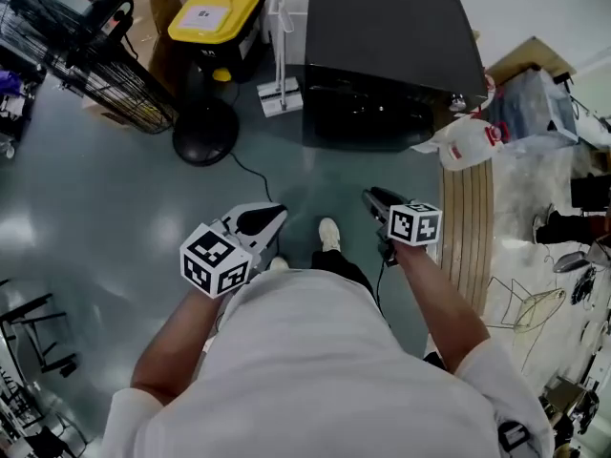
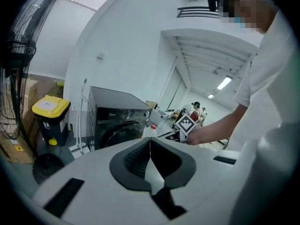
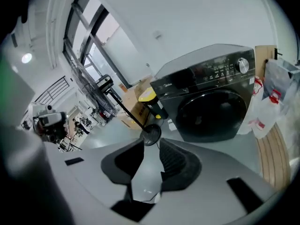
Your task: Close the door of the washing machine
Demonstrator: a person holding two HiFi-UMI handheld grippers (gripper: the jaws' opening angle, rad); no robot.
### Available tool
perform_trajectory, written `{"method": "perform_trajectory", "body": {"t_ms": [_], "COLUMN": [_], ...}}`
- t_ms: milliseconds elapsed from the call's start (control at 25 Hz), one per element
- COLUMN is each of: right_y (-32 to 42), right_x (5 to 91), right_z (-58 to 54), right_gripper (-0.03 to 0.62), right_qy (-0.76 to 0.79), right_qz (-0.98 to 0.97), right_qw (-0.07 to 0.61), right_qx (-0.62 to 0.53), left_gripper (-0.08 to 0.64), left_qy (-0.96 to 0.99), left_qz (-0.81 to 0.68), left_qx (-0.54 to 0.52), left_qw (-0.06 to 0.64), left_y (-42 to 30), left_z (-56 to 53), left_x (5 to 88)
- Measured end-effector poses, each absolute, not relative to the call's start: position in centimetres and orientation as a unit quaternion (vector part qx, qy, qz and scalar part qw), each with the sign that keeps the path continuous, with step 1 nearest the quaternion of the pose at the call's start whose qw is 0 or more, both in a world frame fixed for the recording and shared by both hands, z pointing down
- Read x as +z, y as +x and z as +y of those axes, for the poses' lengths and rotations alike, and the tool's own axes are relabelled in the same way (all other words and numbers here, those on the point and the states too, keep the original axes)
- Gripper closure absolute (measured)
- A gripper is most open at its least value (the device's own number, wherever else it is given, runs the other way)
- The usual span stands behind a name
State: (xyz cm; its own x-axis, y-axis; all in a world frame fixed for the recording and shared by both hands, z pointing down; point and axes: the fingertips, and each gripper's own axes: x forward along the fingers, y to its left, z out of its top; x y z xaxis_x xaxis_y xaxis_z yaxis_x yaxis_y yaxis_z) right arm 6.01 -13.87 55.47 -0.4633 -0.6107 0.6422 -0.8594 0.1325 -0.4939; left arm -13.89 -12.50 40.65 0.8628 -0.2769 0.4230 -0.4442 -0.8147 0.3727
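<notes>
The black front-loading washing machine [image 1: 391,55] stands at the top middle of the head view, a step ahead of the person's feet. In the right gripper view its round dark door [image 3: 213,114] lies flush with the front of the washing machine [image 3: 206,86]. The left gripper view shows the washing machine [image 2: 117,121] from its side. My left gripper [image 1: 272,216] hangs over the floor short of the machine, and its pads [image 2: 140,161] meet at the tips with nothing held. My right gripper [image 1: 370,197] is level with it; its jaws [image 3: 151,144] stand apart with only floor between them.
A yellow-lidded bin [image 1: 215,17] and a standing fan on a round black base [image 1: 205,132] are left of the machine. A white upright tool [image 1: 280,89] leans beside it. A white jug [image 1: 468,141] and a slatted wooden board [image 1: 468,227] lie to the right. A cable [image 1: 253,175] crosses the floor.
</notes>
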Motion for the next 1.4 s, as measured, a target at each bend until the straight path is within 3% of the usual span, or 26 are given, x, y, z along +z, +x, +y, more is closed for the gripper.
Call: {"method": "perform_trajectory", "body": {"t_ms": [560, 1400], "right_y": [-1.1, -6.2], "right_x": [48.5, 44.9], "right_z": [-3.4, -0.3], "right_gripper": [0.497, 0.524], "right_qy": [0.495, 0.48], "right_qz": [-0.785, -0.816], "right_qw": [0.187, 0.199], "right_qx": [0.323, 0.255], "left_gripper": [0.541, 0.541], "left_qy": [0.945, 0.947], "left_qz": [-0.143, -0.155], "left_qx": [0.177, 0.166], "left_qw": [0.233, 0.227], "left_y": [-16.7, -20.8], "left_z": [-5.8, -2.3], "left_x": [41.6, 41.8]}}
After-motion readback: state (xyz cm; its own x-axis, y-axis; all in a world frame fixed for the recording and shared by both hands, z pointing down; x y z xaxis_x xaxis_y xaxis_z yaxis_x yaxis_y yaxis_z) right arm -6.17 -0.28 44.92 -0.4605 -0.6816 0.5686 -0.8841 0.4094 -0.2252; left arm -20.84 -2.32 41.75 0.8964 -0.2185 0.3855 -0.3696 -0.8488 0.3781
